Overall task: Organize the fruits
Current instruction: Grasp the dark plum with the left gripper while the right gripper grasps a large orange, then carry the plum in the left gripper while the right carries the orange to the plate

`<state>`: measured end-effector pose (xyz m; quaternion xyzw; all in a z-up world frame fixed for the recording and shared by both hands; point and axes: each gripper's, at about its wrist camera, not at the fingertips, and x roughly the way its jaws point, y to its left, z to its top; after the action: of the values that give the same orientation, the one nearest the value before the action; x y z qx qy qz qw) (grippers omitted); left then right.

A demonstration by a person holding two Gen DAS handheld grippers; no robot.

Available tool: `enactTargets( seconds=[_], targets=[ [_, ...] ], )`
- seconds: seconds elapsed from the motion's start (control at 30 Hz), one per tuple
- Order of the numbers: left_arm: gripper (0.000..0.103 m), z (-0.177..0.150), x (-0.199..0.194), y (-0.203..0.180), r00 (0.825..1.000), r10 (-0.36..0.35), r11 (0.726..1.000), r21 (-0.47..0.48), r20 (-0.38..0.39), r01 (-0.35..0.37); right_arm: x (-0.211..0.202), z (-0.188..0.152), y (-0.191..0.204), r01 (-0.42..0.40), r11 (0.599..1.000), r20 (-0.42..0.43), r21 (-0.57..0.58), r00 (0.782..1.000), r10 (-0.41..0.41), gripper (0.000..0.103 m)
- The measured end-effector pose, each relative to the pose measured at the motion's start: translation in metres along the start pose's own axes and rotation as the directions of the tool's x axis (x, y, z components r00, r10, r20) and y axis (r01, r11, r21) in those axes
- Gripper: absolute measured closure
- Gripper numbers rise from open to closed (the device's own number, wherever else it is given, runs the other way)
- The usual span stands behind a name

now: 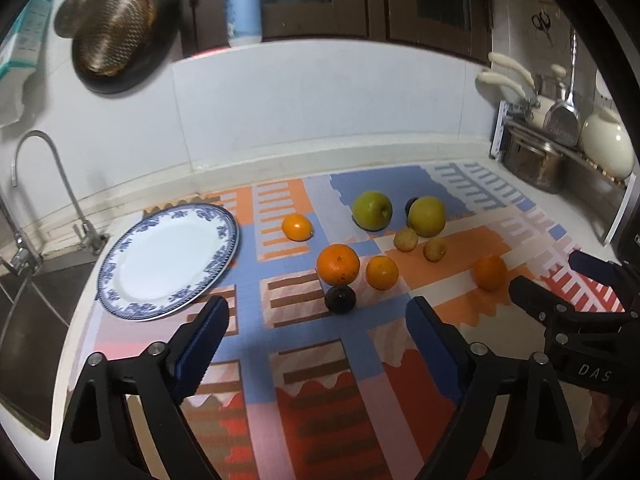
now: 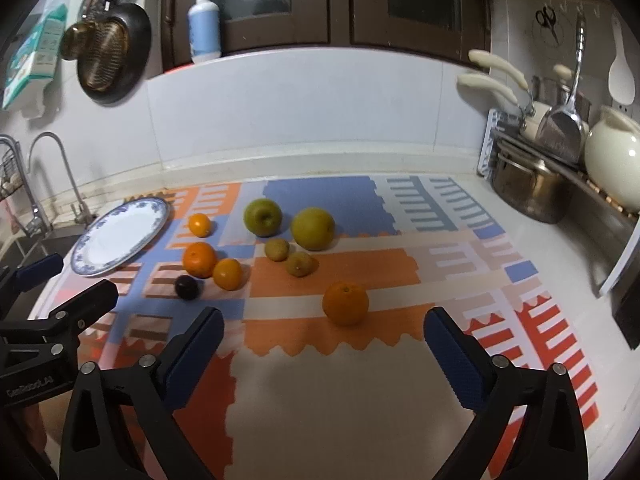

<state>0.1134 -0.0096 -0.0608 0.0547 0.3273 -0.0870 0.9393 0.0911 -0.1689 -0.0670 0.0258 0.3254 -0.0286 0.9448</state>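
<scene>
The left tool (image 1: 316, 322) hangs low over the patterned mat (image 1: 304, 360) on the tabletop, fingers spread apart and clamping nothing; the right tool (image 2: 324, 332) is likewise wide apart and empty. The landmark is the blue-rimmed plate (image 1: 120, 284), which holds no fruit. Just right of it lies a small orange (image 1: 297, 227). Further right sit a large orange (image 1: 338, 264) touching a dark plum (image 1: 340, 299), and beside them another orange (image 1: 382, 272). Beyond these stand a green apple (image 1: 372, 210) and a yellow-green pear (image 1: 426, 216), with two small brownish fruits (image 1: 406, 239) near them. Farthest from the plate rests a lone orange (image 2: 345, 303), just ahead of the right tool.
</scene>
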Motion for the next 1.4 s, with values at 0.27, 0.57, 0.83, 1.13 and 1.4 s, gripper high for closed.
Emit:
enactTargets(
  seconds=[0.27, 0.57, 0.83, 1.13, 1.4],
  targets=[
    [0.024, 0.002, 0.038, -0.002, 0.997, -0.037, 0.999, 0.012, -0.060, 0.038, 0.040, -0.002, -0.012, 0.003, 0.997, -0.072, 0.078, 0.997, 0.002, 0.014],
    [0.039, 0.003, 0.069, -0.003, 0.989, -0.092, 0.995, 0.020, -0.118, 0.095, 0.067, -0.003, -0.017, 0.015, 0.991, -0.119, 0.130, 0.993, 0.000, 0.027],
    [0.055, 0.002, 0.090, -0.002, 0.976, -0.135, 0.990, 0.006, -0.170, 0.138, 0.084, -0.002, -0.019, 0.031, 0.989, -0.156, 0.144, 0.988, -0.008, 0.039],
    [0.071, 0.002, 0.101, -0.003, 0.967, -0.156, 0.987, -0.001, -0.200, 0.159, 0.095, -0.003, -0.020, 0.047, 0.990, -0.185, 0.134, 0.983, -0.022, 0.057],
    [0.075, 0.001, 0.101, -0.001, 0.968, -0.162, 0.986, 0.005, -0.194, 0.166, 0.096, -0.003, -0.022, 0.062, 0.989, -0.185, 0.136, 0.982, -0.036, 0.061]
  ],
)
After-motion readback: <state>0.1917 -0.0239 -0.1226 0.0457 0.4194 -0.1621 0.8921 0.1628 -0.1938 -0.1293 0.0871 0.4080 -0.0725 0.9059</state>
